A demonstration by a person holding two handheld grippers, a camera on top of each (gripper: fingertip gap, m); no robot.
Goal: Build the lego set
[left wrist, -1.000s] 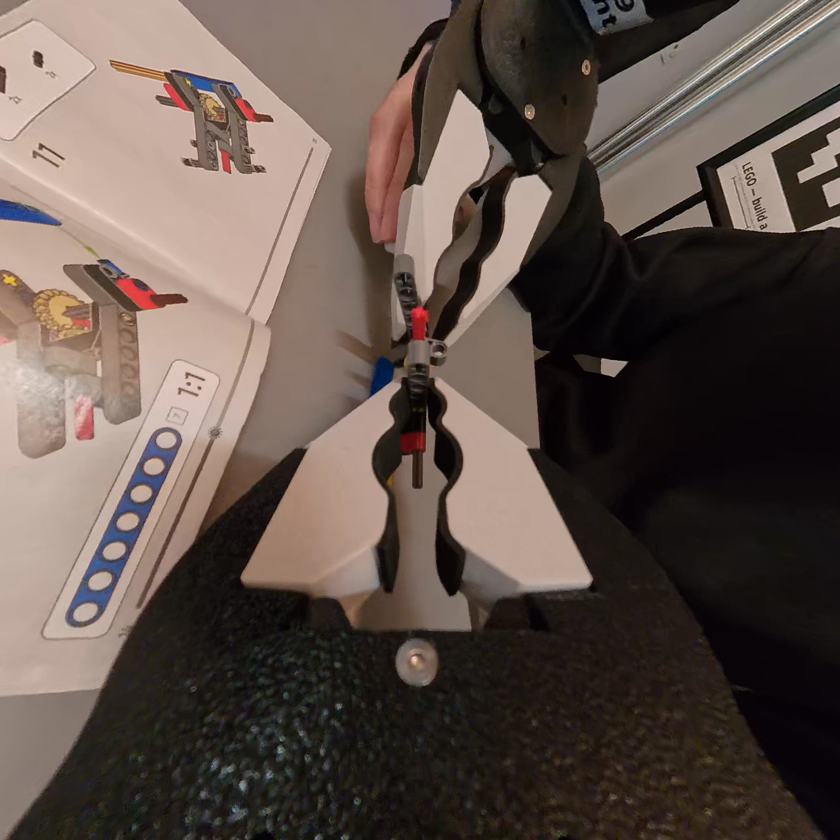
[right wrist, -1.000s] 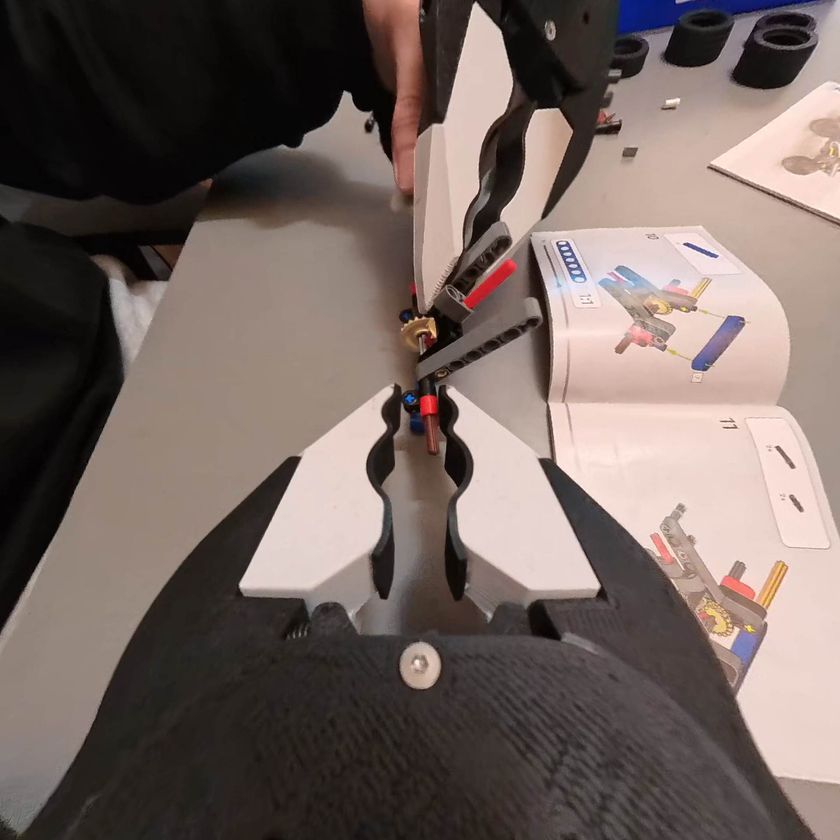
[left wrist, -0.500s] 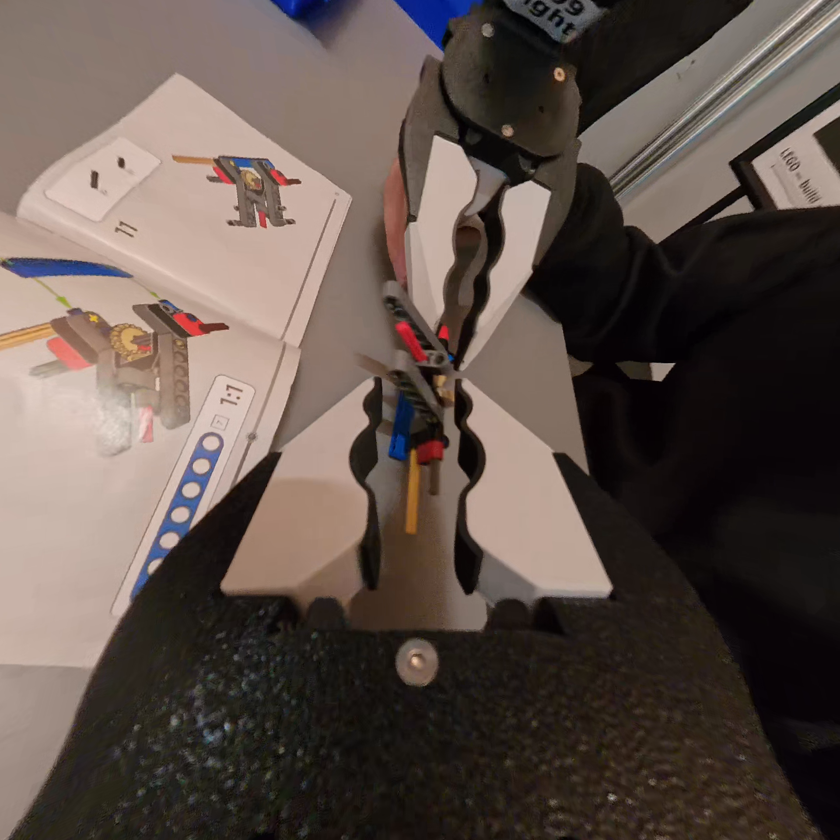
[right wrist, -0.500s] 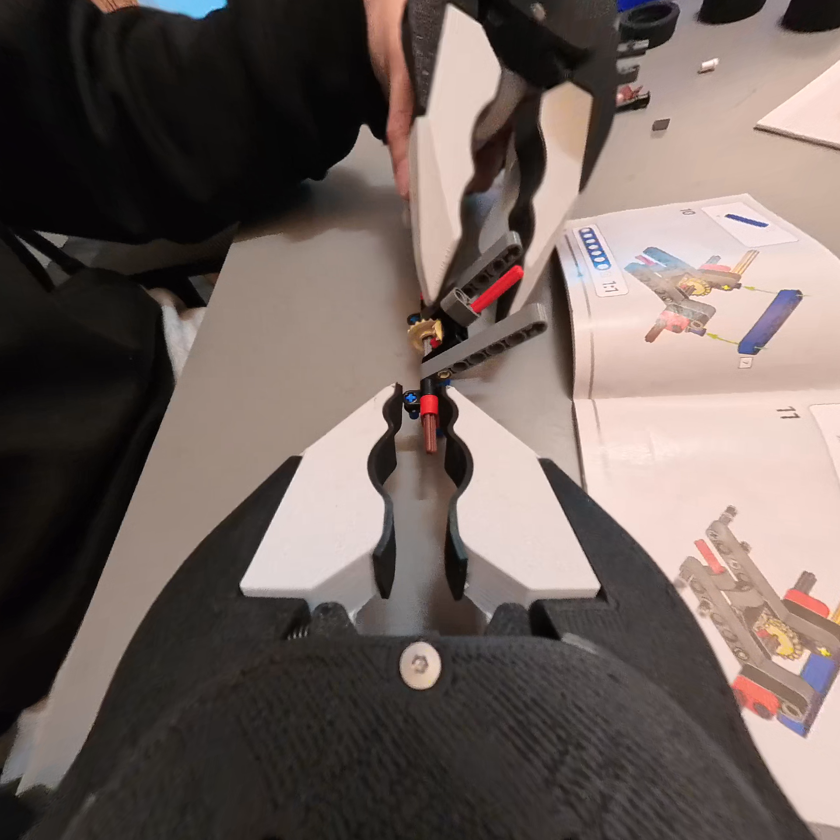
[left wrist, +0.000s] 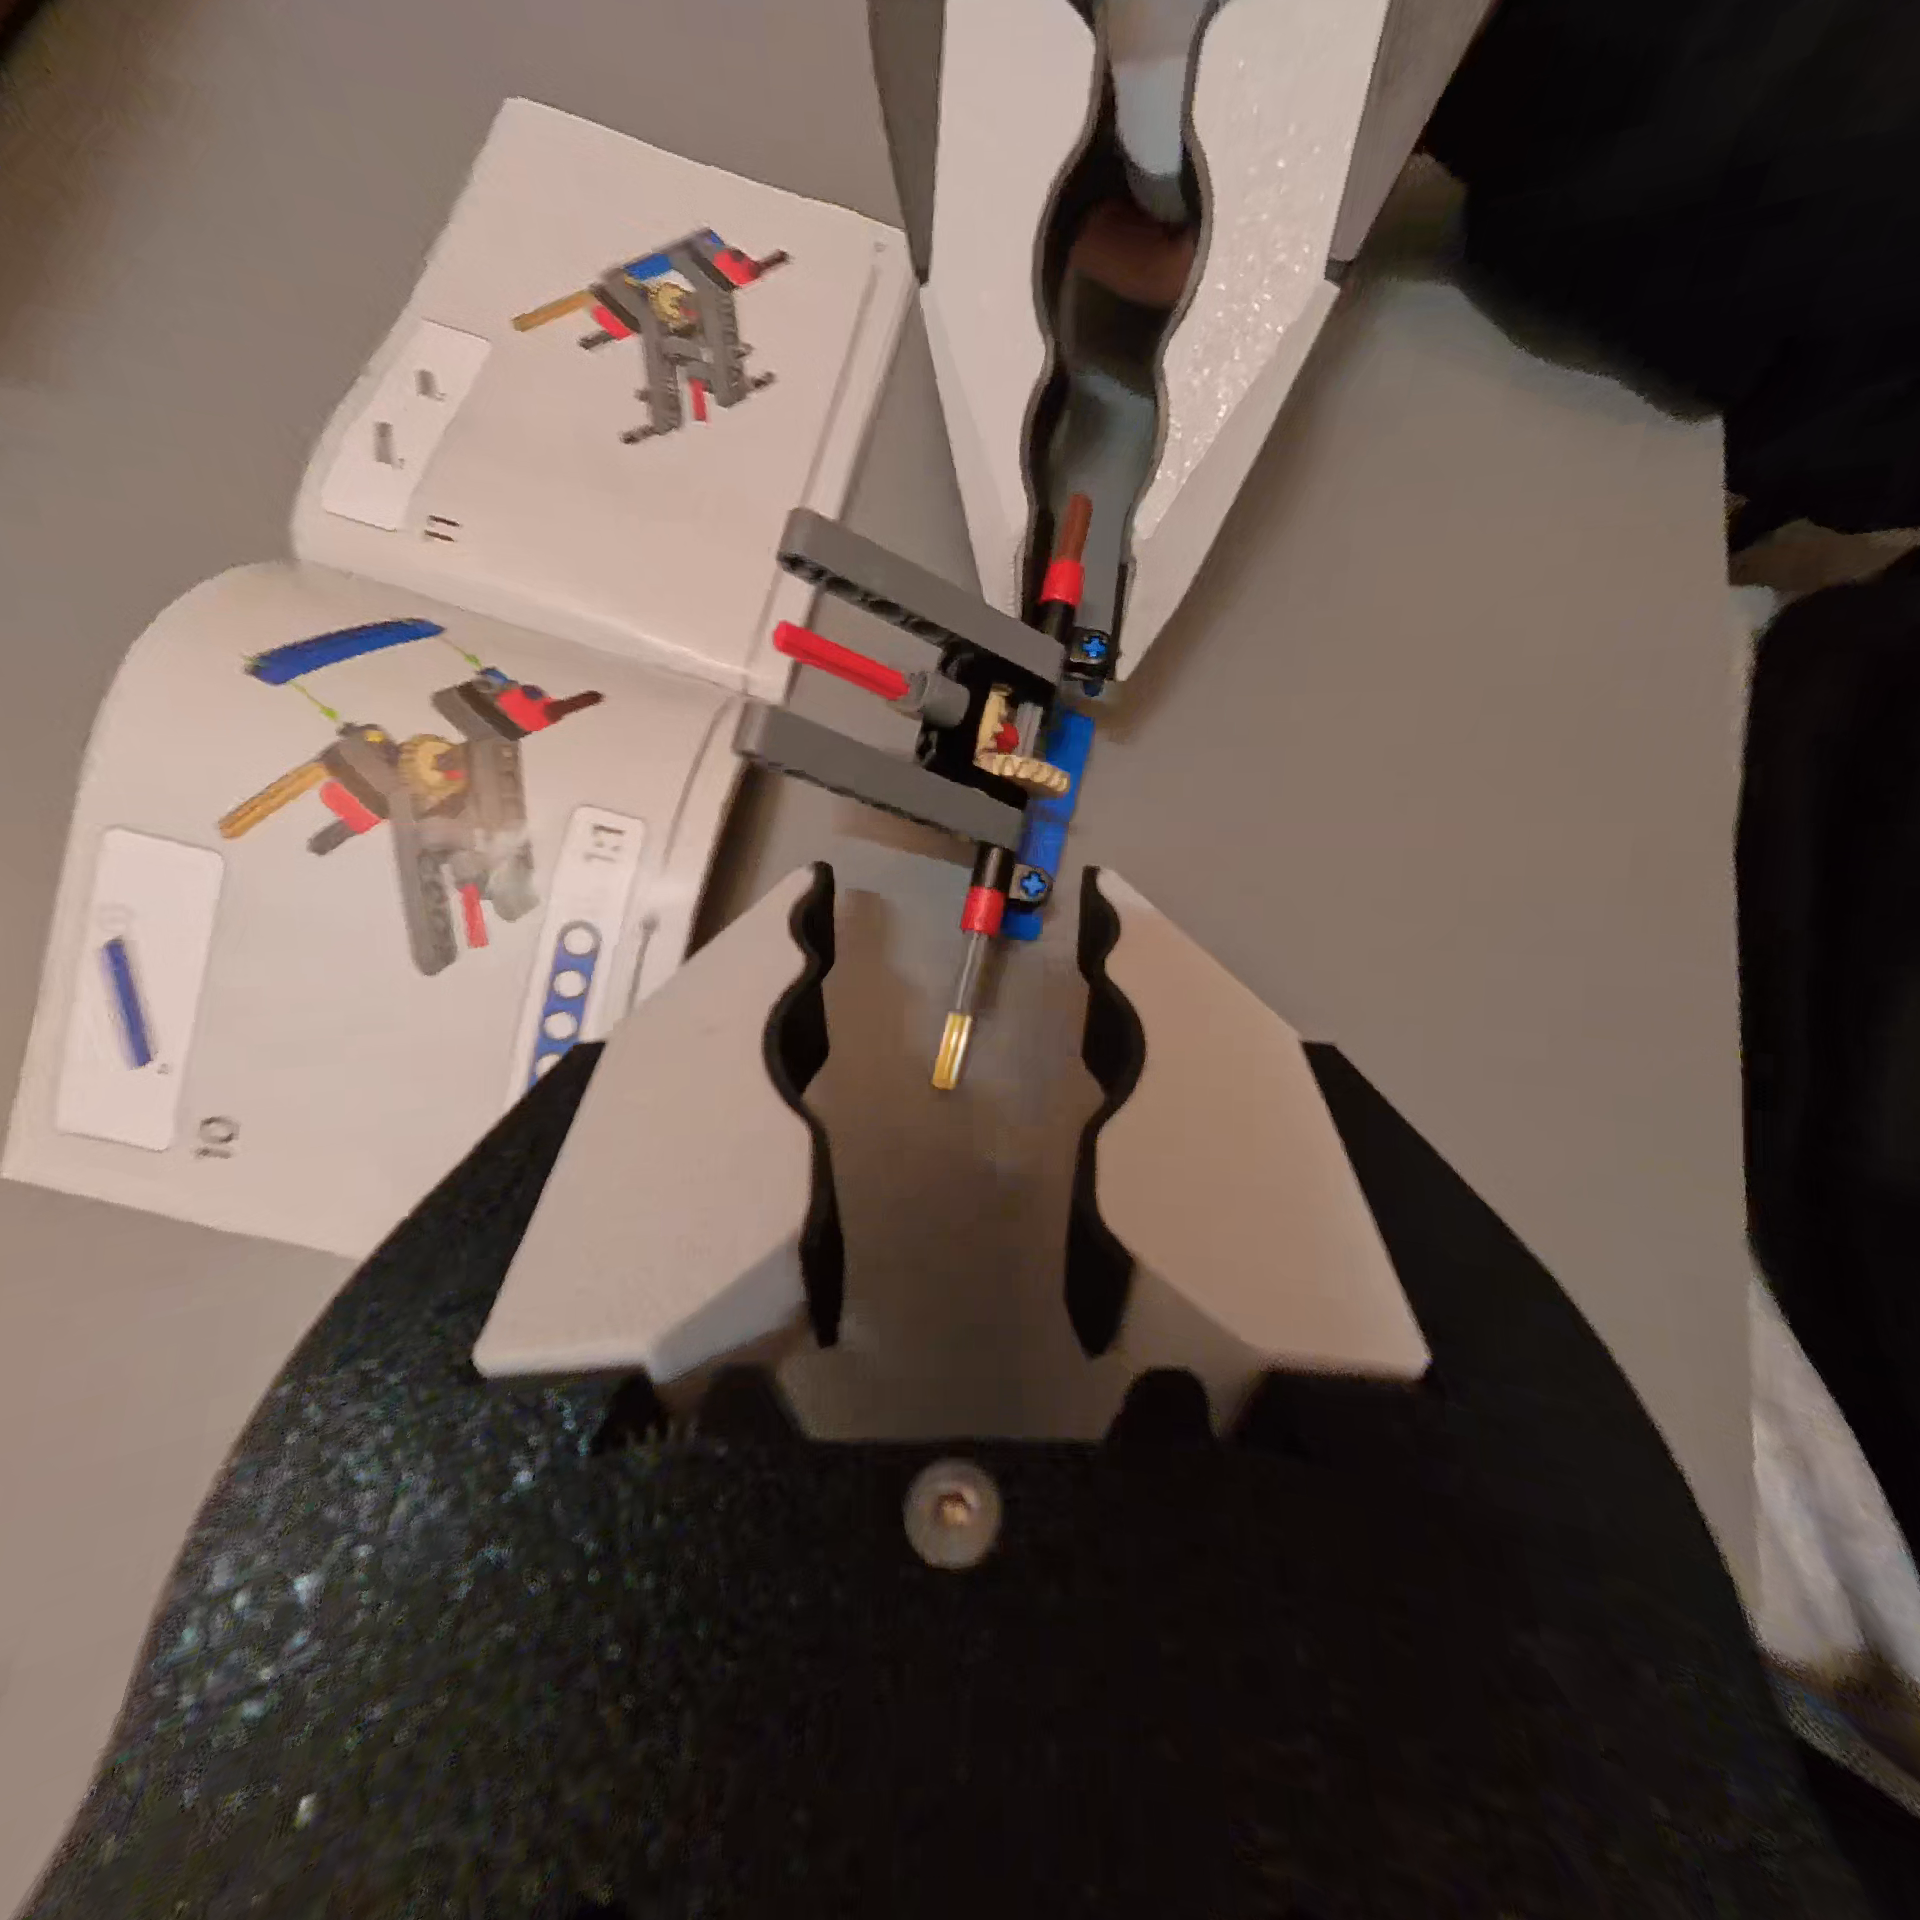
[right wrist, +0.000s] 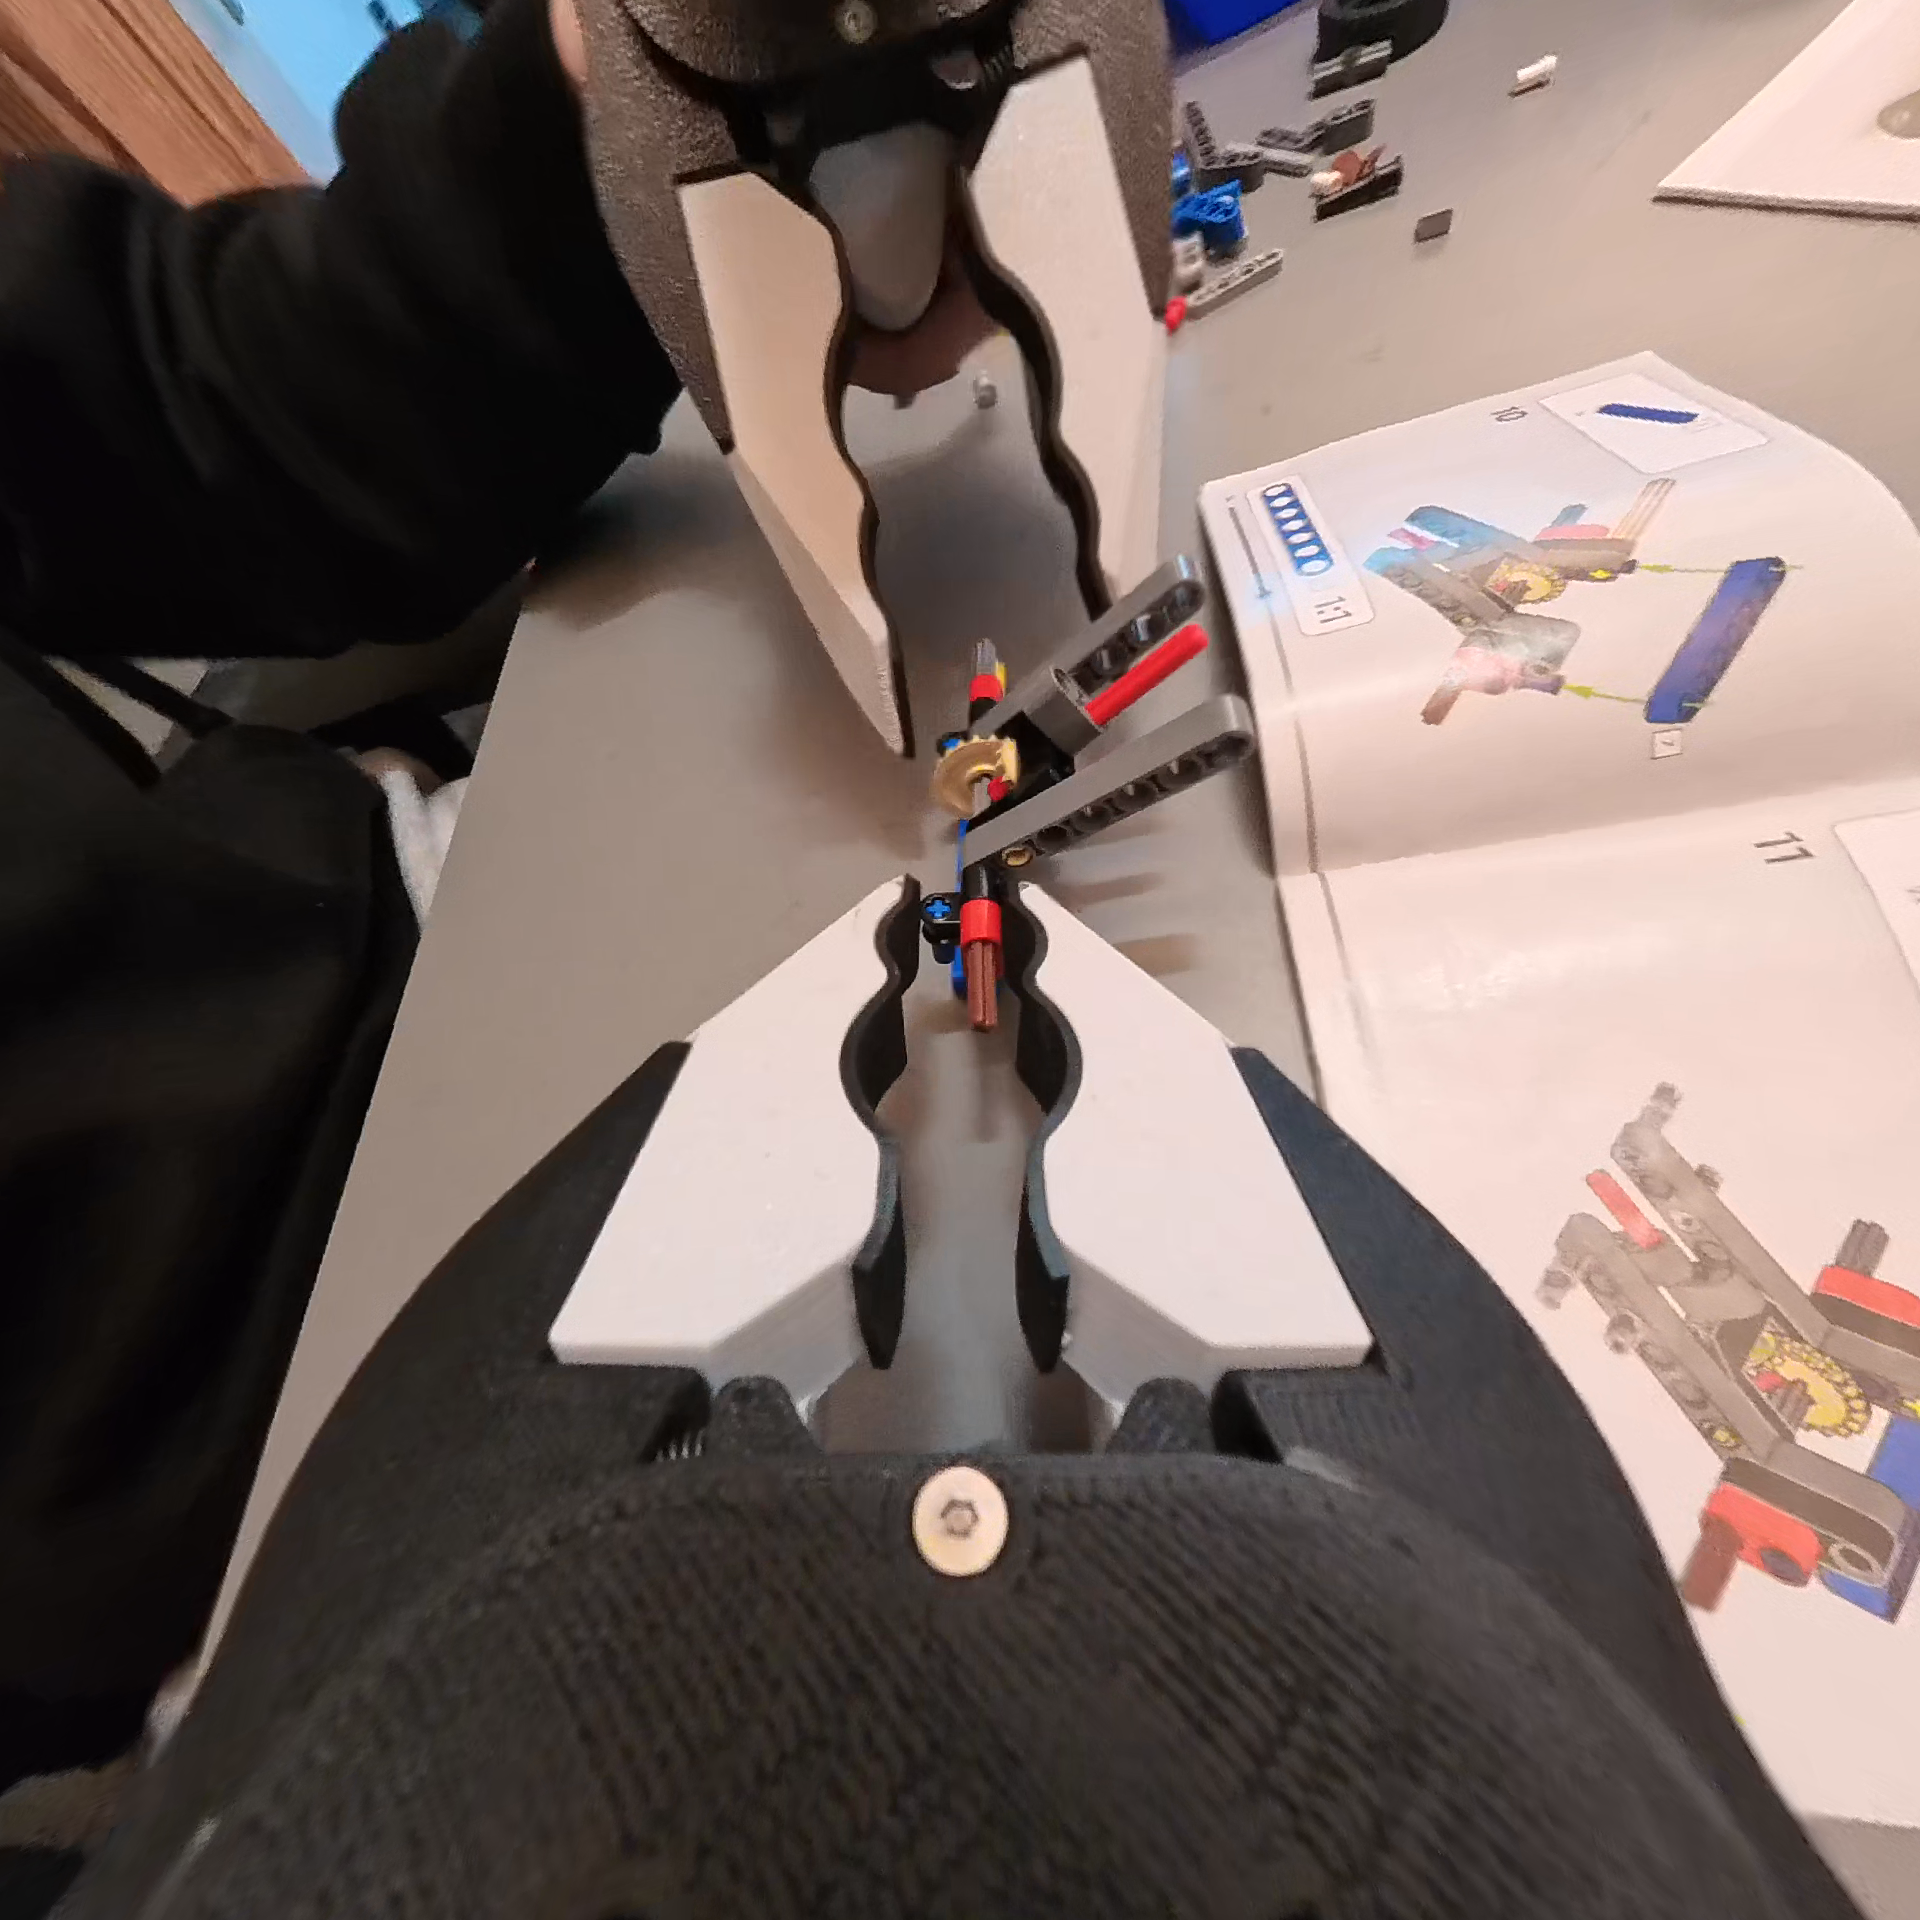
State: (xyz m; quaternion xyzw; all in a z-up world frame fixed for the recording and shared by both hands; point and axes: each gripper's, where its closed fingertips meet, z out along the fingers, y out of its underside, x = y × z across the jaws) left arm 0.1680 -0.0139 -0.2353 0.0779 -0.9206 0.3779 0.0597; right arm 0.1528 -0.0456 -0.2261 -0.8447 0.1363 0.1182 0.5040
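The Lego assembly (left wrist: pixel 977 727) has two grey beams, a red axle, a tan gear and a blue beam. It hangs between the two grippers, low over the grey table (left wrist: pixel 1403 831). My right gripper (right wrist: pixel 966 888) is shut on the end with the red bush and brown axle. In the left wrist view the right gripper (left wrist: pixel 1075 634) comes in from the top. My left gripper (left wrist: pixel 956 878) is open wide, and the yellow axle tip (left wrist: pixel 951 1049) lies free between its fingers. In the right wrist view the left gripper (right wrist: pixel 997 675) is open above the assembly (right wrist: pixel 1049 748).
The open instruction booklet (left wrist: pixel 416 935) lies beside the assembly and also shows in the right wrist view (right wrist: pixel 1558 935). Loose Lego pieces (right wrist: pixel 1278 156) and a second booklet (right wrist: pixel 1818 135) lie at the back. A person's black sleeve (right wrist: pixel 260 364) is at the table's near edge. The grippers' ends are close to 5 centimeters from one another.
My left gripper has opened and let go of the assembly. The right gripper has kept its hold. The assembly has turned, so its grey beams now point toward the booklet.
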